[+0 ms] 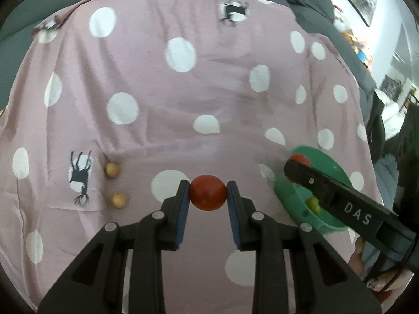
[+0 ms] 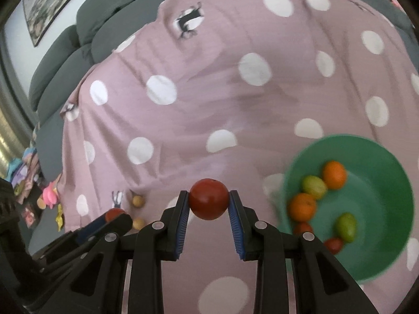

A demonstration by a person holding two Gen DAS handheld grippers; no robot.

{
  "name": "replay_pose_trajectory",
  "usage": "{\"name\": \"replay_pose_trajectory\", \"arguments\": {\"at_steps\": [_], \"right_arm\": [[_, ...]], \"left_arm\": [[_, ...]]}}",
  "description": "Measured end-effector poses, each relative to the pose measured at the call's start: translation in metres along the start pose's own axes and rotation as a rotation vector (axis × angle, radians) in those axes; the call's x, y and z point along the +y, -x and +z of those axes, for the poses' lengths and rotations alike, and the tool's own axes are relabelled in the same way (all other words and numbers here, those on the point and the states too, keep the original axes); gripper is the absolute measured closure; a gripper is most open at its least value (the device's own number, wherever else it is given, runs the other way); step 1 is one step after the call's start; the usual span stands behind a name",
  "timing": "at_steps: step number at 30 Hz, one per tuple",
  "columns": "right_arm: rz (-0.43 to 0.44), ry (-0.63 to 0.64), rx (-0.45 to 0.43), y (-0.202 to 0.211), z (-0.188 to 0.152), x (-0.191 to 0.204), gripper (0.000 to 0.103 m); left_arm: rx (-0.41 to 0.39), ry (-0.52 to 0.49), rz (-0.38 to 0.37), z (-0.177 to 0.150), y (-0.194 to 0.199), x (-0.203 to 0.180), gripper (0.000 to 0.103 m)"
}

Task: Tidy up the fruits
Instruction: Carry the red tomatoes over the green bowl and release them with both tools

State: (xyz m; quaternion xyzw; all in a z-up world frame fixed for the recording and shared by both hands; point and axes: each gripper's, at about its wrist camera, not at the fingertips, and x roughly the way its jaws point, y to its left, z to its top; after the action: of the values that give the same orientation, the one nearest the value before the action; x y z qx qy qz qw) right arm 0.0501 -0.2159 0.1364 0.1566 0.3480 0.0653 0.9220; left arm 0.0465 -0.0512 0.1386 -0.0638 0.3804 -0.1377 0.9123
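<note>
My left gripper (image 1: 208, 192) is shut on a red fruit (image 1: 207, 192) just above the pink dotted cloth (image 1: 183, 99). My right gripper (image 2: 209, 198) is shut on another red fruit (image 2: 208, 198), left of the green bowl (image 2: 379, 204). The bowl holds two orange fruits (image 2: 334, 174), two green fruits (image 2: 346, 227) and small red ones (image 2: 334, 244). In the left wrist view the right gripper (image 1: 298, 168) reaches over the bowl's (image 1: 327, 162) rim with its red fruit (image 1: 298, 160). Two small tan balls (image 1: 112, 169) lie on the cloth to the left.
The cloth covers a grey sofa (image 2: 65, 60). Framed pictures (image 2: 49, 2) hang on the wall behind. Colourful toys (image 2: 49, 193) lie at the far left beyond the cloth's edge. The left gripper also shows in the right wrist view (image 2: 115, 217).
</note>
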Motion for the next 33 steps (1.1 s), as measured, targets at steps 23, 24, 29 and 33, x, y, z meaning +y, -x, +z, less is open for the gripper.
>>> {"name": "replay_pose_trajectory", "arguments": {"at_steps": [23, 24, 29, 33], "right_arm": [[-0.21, -0.186, -0.139, 0.064, 0.012, -0.12, 0.071], [-0.218, -0.195, -0.133, 0.064, 0.011, -0.125, 0.071], [-0.268, -0.247, -0.105, 0.061, 0.007, -0.146, 0.071], [-0.281, -0.27, -0.084, 0.057, 0.005, -0.155, 0.07]], "left_arm": [[0.073, -0.189, -0.138, -0.005, -0.056, -0.14, 0.075], [0.081, -0.195, -0.143, -0.006, -0.06, -0.145, 0.075], [0.114, -0.22, -0.172, -0.013, -0.075, -0.165, 0.075], [0.136, -0.237, -0.184, -0.016, -0.086, -0.174, 0.074]]}}
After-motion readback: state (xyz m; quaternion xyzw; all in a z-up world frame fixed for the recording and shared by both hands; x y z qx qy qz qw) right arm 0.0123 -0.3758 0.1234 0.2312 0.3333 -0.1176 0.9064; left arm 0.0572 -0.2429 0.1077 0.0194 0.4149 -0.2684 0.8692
